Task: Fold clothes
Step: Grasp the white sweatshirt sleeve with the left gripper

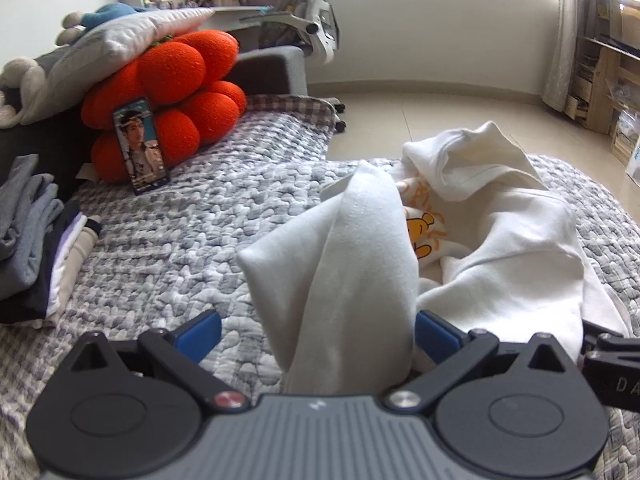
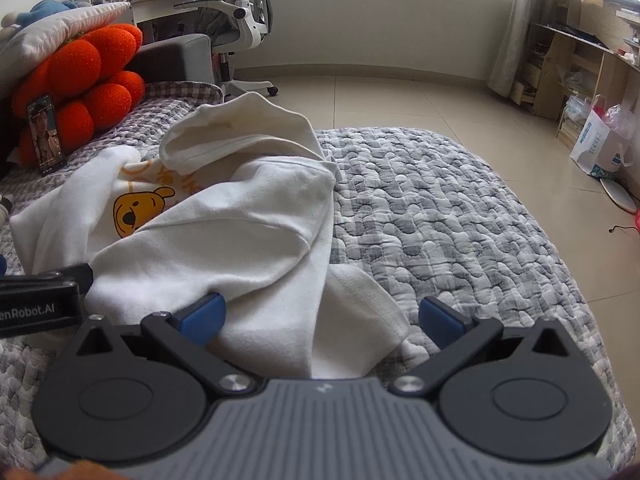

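Observation:
A crumpled white T-shirt with a yellow bear print lies bunched on the grey quilted bed. My left gripper is open; a fold of the shirt rises up between its blue fingers, loose and not pinched. In the right wrist view the shirt and its bear print lie ahead and to the left. My right gripper is open, its fingers set either side of the shirt's near edge.
A stack of folded clothes lies at the left of the bed. Orange plush cushions with a phone leaning on them and a pillow stand at the head. An office chair, tiled floor and shelves lie beyond.

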### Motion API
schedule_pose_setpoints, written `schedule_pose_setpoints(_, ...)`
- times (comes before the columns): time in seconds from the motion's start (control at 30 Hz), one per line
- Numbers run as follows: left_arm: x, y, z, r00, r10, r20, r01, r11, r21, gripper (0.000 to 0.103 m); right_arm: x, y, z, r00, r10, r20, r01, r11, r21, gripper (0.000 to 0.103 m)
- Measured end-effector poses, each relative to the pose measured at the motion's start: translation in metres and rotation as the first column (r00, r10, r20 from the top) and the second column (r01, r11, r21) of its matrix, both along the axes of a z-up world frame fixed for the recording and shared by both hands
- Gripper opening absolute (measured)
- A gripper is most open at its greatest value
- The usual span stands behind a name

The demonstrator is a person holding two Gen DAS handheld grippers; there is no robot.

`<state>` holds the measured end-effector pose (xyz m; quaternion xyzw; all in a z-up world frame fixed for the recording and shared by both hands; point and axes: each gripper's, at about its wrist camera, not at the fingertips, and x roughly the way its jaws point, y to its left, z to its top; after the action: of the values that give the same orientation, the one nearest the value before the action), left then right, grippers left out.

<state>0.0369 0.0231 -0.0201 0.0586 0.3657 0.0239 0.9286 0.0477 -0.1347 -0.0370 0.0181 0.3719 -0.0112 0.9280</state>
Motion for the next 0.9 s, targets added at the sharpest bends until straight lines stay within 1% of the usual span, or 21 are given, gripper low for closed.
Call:
schedule_pose_setpoints(0.03, 0.004, 0.002, 0.000, 1.000, -0.001, -0.007, 0.001, 1.000, -0.018, 0.103, 0.004, 0.000, -0.003, 1.000, 0.001, -0.011, -0.001, 1.000, 0.000, 0.103)
schedule_pose_setpoints(0.13, 0.017, 0.012, 0.000, 0.999, 0.005, -0.034, -0.008, 0.994, -0.107, 0.103, 0.014, -0.003, -0.010, 0.999, 0.001, -0.038, -0.001, 1.000, 0.005, 0.103)
schedule_pose_setpoints(0.23, 0.030, 0.016, -0.002, 0.998, 0.003, -0.055, -0.012, 0.987, -0.159, 0.103, 0.020, -0.004, -0.014, 0.998, 0.009, -0.058, -0.009, 1.000, 0.007, 0.103)
schedule_pose_setpoints(0.4, 0.050, 0.015, -0.011, 0.997, 0.025, -0.066, -0.035, 0.985, -0.169, 0.103, 0.029, -0.005, -0.020, 0.996, 0.039, -0.081, -0.037, 0.999, 0.023, 0.103)
schedule_pose_setpoints(0.5, 0.055, 0.010, -0.027, 0.998, 0.014, -0.064, -0.022, 0.992, -0.126, 0.103, 0.030, -0.007, -0.022, 0.996, 0.054, -0.068, -0.052, 0.998, 0.033, 0.103)
schedule_pose_setpoints(0.57, 0.056, 0.006, -0.036, 0.999, -0.002, -0.039, -0.002, 0.995, -0.096, 0.103, 0.027, -0.007, -0.025, 0.996, 0.068, -0.050, -0.066, 0.997, 0.029, 0.103)
schedule_pose_setpoints(0.63, 0.056, 0.006, -0.040, 1.000, -0.018, -0.001, 0.018, 0.996, -0.092, 0.103, 0.023, -0.007, -0.027, 0.998, 0.063, -0.019, -0.063, 0.998, 0.030, 0.103)
schedule_pose_setpoints(0.67, 0.057, 0.007, -0.042, 1.000, -0.025, 0.011, 0.026, 0.995, -0.094, 0.103, 0.020, -0.005, -0.028, 0.998, 0.061, -0.002, -0.061, 0.998, 0.021, 0.103)
schedule_pose_setpoints(0.77, 0.061, 0.014, -0.048, 0.999, -0.036, 0.000, 0.036, 0.990, -0.136, 0.103, 0.017, -0.004, -0.029, 0.998, 0.059, 0.019, -0.060, 0.998, 0.010, 0.103)
schedule_pose_setpoints(0.83, 0.062, 0.019, -0.051, 0.999, -0.044, -0.008, 0.042, 0.985, -0.170, 0.103, 0.018, -0.006, -0.027, 0.997, 0.070, 0.014, -0.070, 0.997, 0.014, 0.103)
schedule_pose_setpoints(0.9, 0.061, 0.020, -0.051, 0.999, -0.054, -0.007, 0.052, 0.984, -0.169, 0.103, 0.020, -0.009, -0.022, 0.997, 0.072, -0.007, -0.072, 0.997, 0.026, 0.103)
